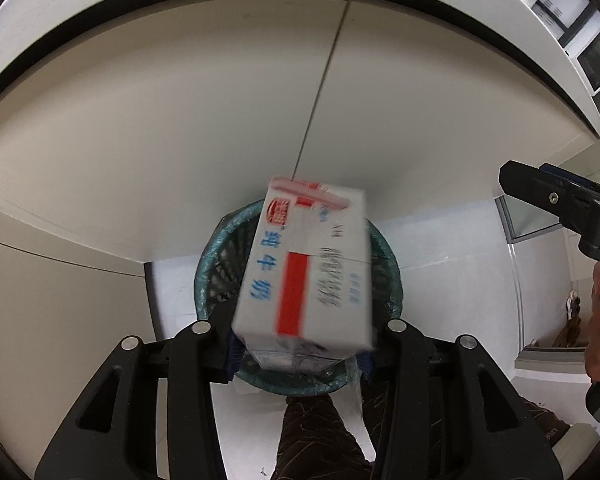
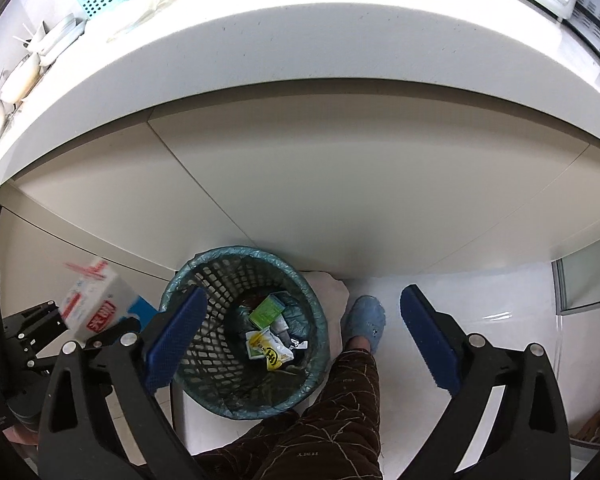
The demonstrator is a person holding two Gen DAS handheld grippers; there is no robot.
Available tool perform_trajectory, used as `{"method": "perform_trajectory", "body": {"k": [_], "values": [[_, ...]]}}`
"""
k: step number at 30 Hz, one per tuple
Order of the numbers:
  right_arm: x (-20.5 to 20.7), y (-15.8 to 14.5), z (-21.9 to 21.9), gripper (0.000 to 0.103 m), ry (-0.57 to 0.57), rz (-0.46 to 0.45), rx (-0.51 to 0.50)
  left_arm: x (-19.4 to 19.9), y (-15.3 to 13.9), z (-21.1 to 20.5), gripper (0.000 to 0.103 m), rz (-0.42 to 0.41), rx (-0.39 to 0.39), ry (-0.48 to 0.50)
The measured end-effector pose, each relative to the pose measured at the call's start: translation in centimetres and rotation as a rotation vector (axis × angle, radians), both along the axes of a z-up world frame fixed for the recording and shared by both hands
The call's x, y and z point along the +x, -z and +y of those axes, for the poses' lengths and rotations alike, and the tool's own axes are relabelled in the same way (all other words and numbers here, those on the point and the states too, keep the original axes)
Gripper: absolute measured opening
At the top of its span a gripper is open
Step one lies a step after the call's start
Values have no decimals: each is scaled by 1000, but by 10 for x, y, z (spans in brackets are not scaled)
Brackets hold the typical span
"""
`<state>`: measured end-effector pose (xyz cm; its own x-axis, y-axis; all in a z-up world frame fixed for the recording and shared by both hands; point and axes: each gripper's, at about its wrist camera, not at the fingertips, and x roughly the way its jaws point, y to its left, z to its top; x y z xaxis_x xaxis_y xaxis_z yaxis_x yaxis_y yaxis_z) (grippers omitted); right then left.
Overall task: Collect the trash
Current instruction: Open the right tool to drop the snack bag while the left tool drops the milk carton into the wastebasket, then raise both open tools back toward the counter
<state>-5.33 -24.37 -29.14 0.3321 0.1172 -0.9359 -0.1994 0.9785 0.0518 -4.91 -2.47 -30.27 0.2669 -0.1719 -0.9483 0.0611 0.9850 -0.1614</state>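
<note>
Two sets of jaws hang over the waste basket (image 2: 242, 332): the left gripper (image 1: 300, 354) has a blurred milk carton (image 1: 306, 264) between its pads at frame centre, though whether they press on it I cannot tell; the right gripper (image 2: 300, 336) gapes wide, empty. The dropping step looks in hand. Next, the carton must fall inside the rim. The counter (image 2: 300, 92) overhang crowds the upper frame, a slippered foot (image 2: 366, 318) stands just beside the basket.

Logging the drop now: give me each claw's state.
Left claw: milk carton in it, blurred; grip cannot be told.
Right claw: open, empty.
</note>
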Motion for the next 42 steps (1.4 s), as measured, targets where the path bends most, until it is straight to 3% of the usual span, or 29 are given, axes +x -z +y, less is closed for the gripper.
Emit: {"method": "perform_trajectory", "body": {"k": [5,9,12,23,31,42], "values": [[0,-6,1,93,-8,-8,-2,-6,-4,7,79,-32,16,-29],[1,-19,6,93,-26,-34,-5,-12,-19,18,92,-72,17,-46],[2,-34,10,93,-47,-66,-17,-19,-36,30,95,-108,11,-76],[12,-114,20,93,-29,-149,17,-31,-107,45,97,-153,-6,-227],[20,-168,39,93,-49,-219,29,-19,-177,59,97,-219,5,-247],[43,-222,66,93,-84,-288,-4,15,-231,89,96,-263,-1,-270]]}}
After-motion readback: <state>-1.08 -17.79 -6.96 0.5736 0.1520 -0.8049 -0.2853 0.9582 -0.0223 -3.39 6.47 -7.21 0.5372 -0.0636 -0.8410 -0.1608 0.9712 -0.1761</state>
